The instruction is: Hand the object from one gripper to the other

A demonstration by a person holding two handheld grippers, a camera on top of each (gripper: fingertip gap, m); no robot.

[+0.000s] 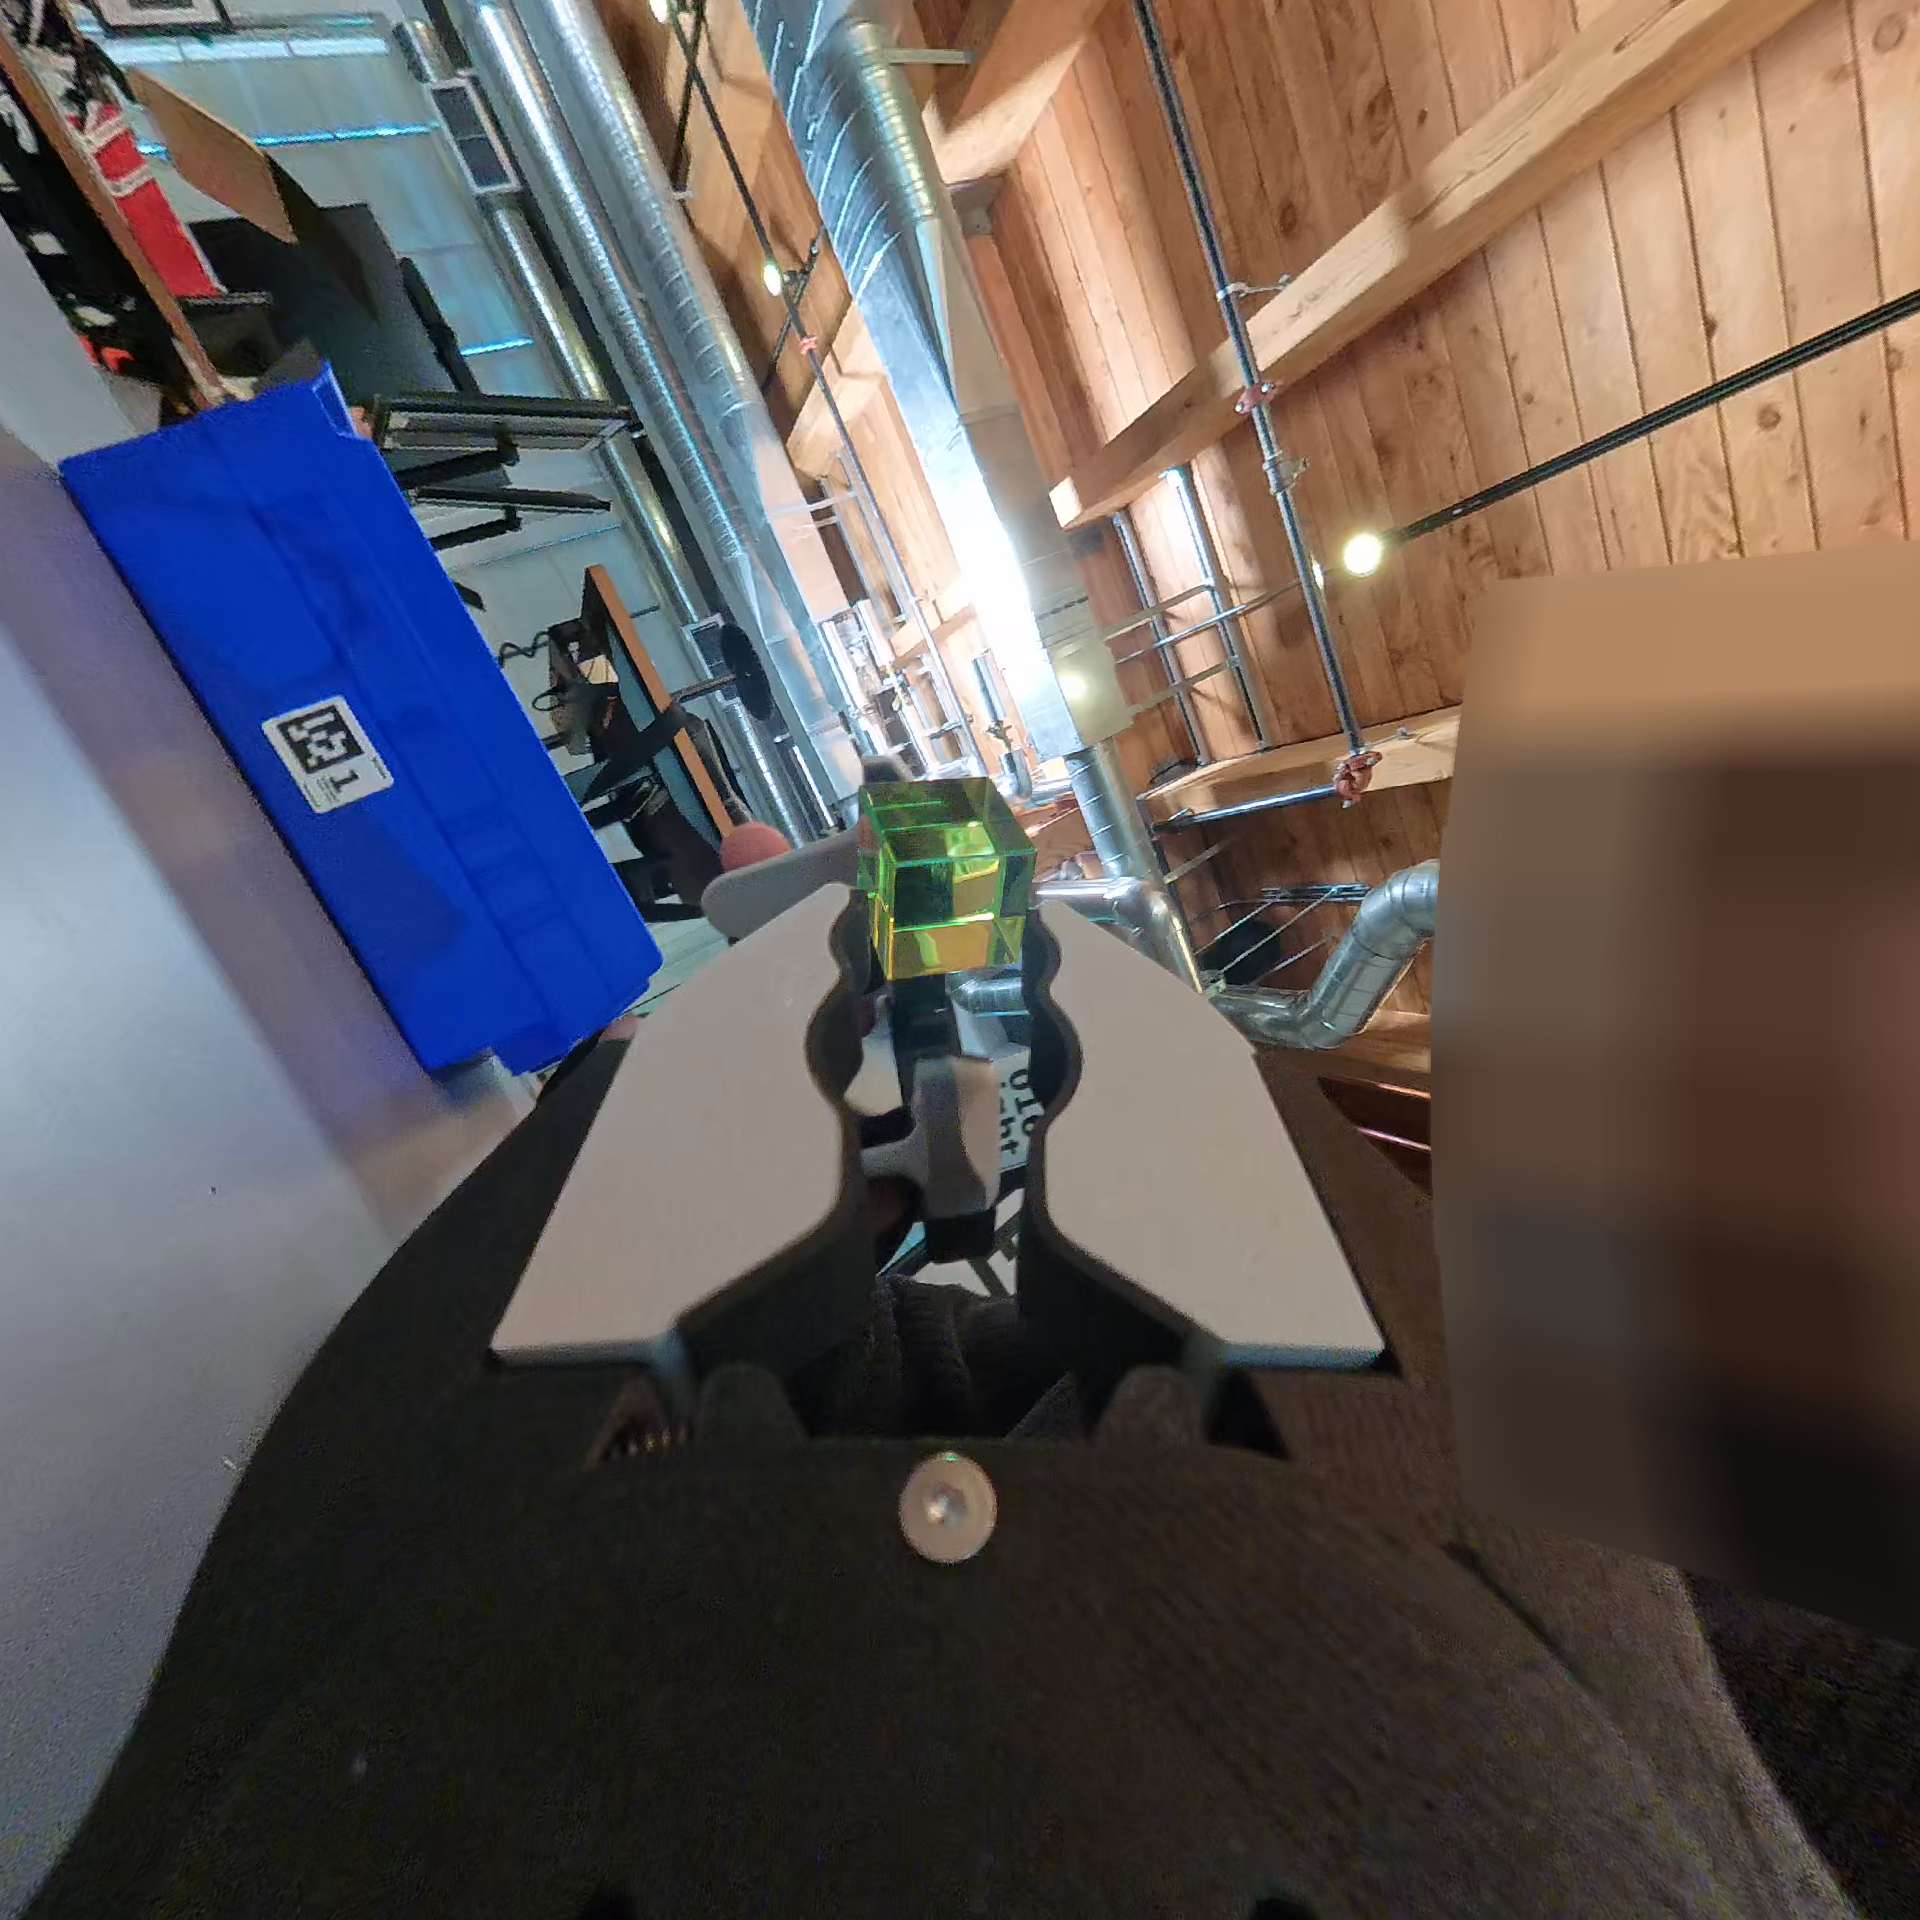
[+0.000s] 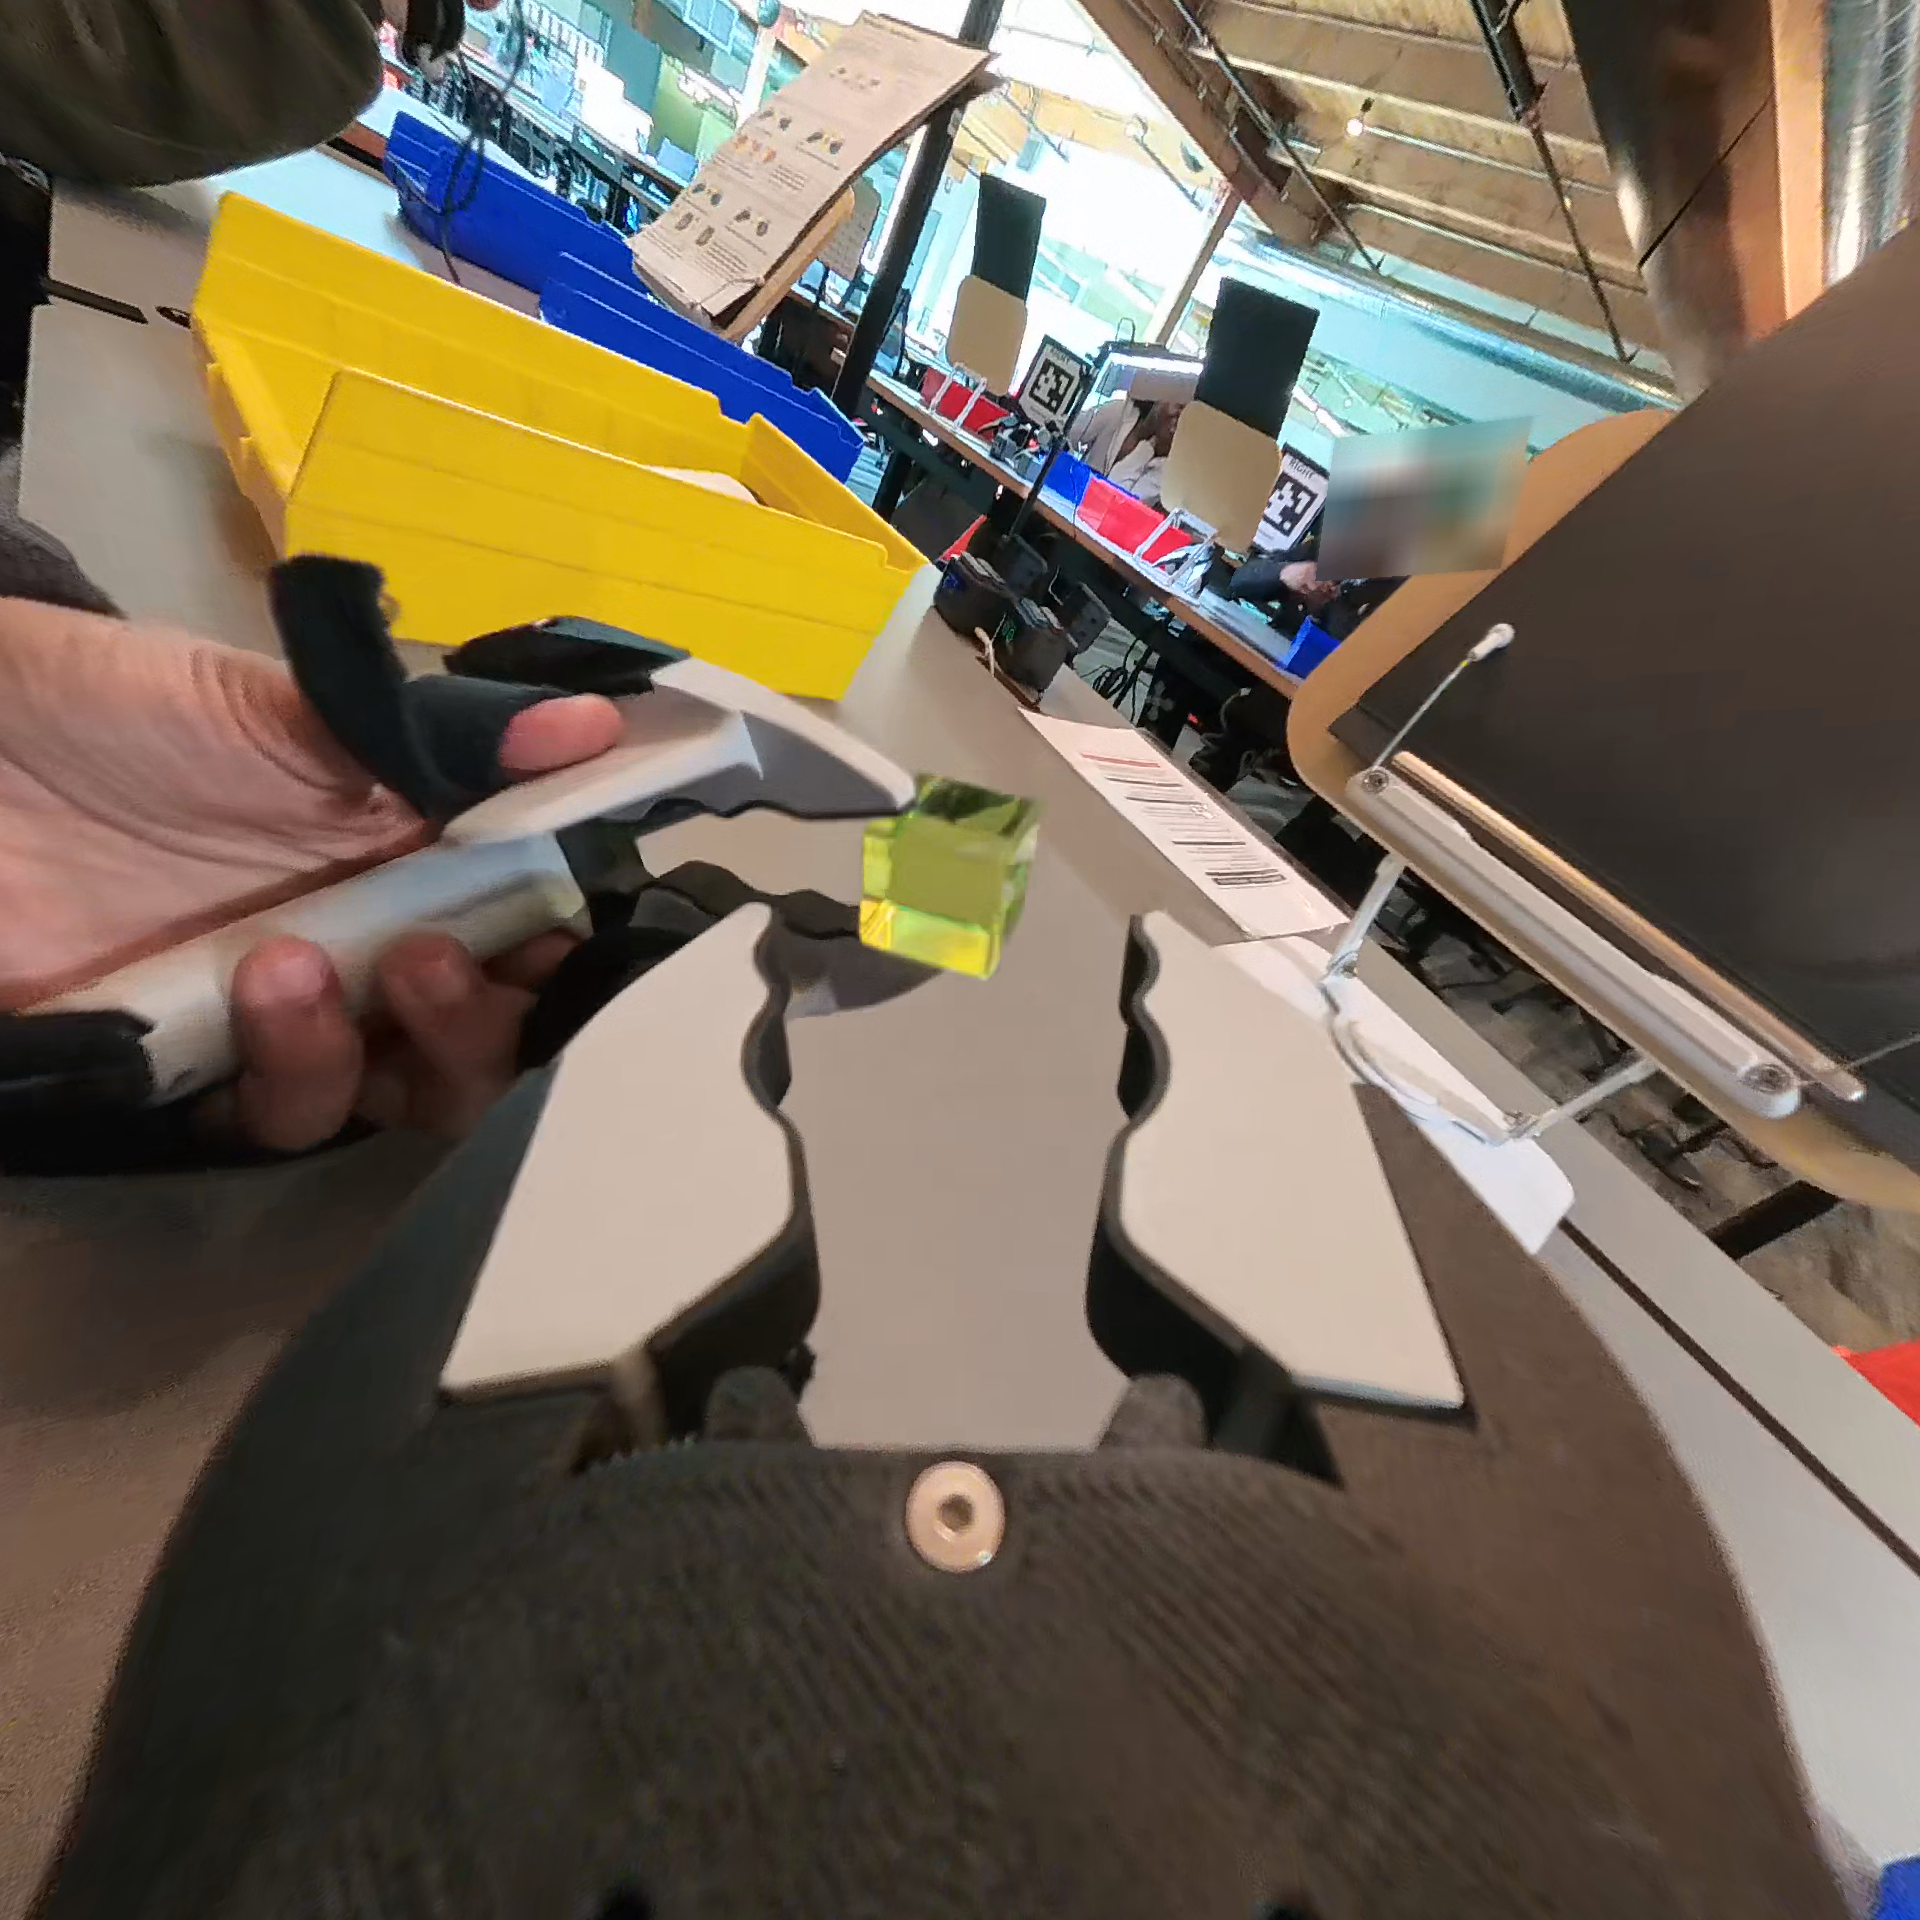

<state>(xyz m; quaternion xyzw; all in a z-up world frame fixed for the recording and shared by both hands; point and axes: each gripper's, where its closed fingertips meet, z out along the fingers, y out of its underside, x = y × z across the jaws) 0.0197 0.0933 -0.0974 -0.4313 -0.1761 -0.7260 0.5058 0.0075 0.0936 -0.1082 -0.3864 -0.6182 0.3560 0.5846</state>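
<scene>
Pinching the green cube (image 1: 943, 881) at its tips, the left gripper (image 1: 940, 925) held it aloft while the right gripper (image 2: 951, 935) (jaws spread wide, empty) waited just below, handover not yet made.

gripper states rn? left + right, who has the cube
Left gripper: closed on the green cube, pinched at the fingertips.
Right gripper: open, holding nothing; cube sits just ahead of its fingertips.

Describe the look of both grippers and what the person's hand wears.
Both the left gripper and the right gripper share a build: black textured body, flat pale-grey fingers with wavy black inner edges, a silver screw at the base. The hand wears a black fingerless glove.
</scene>
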